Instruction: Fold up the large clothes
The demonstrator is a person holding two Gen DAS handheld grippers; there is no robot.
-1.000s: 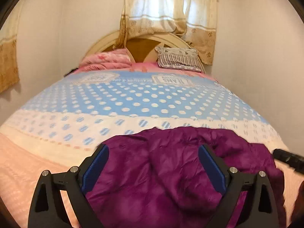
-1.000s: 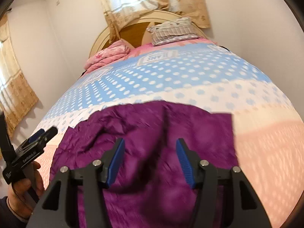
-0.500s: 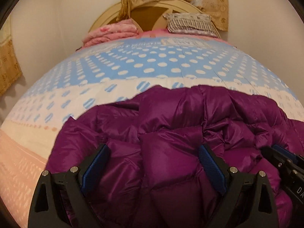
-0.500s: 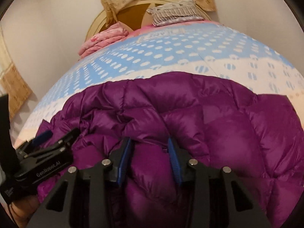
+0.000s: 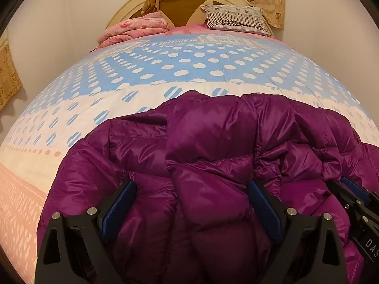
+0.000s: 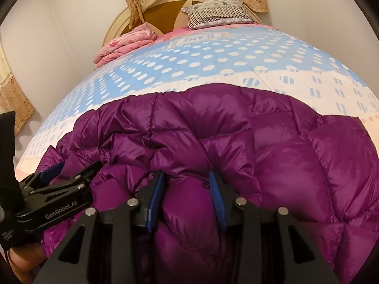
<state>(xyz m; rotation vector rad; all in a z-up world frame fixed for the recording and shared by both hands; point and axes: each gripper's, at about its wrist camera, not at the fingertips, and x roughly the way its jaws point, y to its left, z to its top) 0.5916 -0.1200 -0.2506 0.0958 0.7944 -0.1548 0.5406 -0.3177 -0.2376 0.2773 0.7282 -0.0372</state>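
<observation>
A purple quilted down jacket [image 5: 213, 142] lies bunched on the bed's near end; it also fills the right wrist view [image 6: 236, 142]. My left gripper [image 5: 189, 203] is open wide, its blue pads pressed into the jacket's puffy fabric on both sides. My right gripper [image 6: 187, 189] is partly closed, its pads squeezing a thick fold of the jacket between them. The right gripper shows at the left wrist view's right edge [image 5: 355, 196]; the left gripper shows at the right wrist view's left edge [image 6: 61, 179].
The bed has a blue, white and pink polka-dot cover [image 5: 177, 71]. A folded pink quilt [image 5: 135, 29] and a striped pillow [image 5: 234, 19] lie by the round headboard. Walls stand close on both sides; curtains hang behind.
Both grippers have come down onto the jacket from above. The right gripper's jaws have narrowed around a fold of it. The left gripper stays wide open.
</observation>
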